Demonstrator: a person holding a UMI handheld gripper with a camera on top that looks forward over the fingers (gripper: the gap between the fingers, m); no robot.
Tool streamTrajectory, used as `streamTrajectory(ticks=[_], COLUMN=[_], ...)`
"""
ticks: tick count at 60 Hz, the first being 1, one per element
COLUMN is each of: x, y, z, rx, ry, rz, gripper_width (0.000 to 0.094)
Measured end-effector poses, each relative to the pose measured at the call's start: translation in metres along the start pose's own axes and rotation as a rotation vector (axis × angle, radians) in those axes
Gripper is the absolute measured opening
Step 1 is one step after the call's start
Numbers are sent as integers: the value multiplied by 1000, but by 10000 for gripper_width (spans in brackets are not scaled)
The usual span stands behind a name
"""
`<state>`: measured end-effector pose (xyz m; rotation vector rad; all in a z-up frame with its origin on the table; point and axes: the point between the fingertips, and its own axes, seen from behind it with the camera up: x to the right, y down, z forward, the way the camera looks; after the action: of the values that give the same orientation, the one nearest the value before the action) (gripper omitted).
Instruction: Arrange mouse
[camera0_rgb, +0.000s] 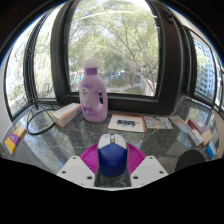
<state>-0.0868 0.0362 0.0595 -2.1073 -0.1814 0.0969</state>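
Observation:
A blue and white computer mouse (111, 153) sits between my two fingers, its white front pointing away from me. The magenta pads (90, 158) press against both of its sides, so my gripper (111, 160) is shut on the mouse. It appears held just above the dark marbled counter (60, 140). The mouse's underside and rear are hidden by the fingers.
A purple bottle (94, 93) stands ahead near the window sill. A beige box (67, 113) lies to its left, with a black cable (38, 122) beside it. A flat card (128, 123) lies just beyond the mouse. Small packets (197, 127) lie on the right.

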Motion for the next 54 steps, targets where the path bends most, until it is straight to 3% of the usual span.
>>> streamTrajectory(ticks=[10,14,17,21,27,28,39,46,54], x=[47,100,140,196,262,269,303,307,310], y=[-141,-170,-173,-154,-73,-44,67,110,126], z=[-109,-149,-162,-165,-134,-137,-84,-70,-70], rx=[288,371,386,354,207,188,-48,-110,-138], ry=[-63,-35,4,63,130,138,147,141,150], rz=[41,68,77,85,97,94,123,118,117], gripper_width=[346,344,345,345,344,344,377,423,515])
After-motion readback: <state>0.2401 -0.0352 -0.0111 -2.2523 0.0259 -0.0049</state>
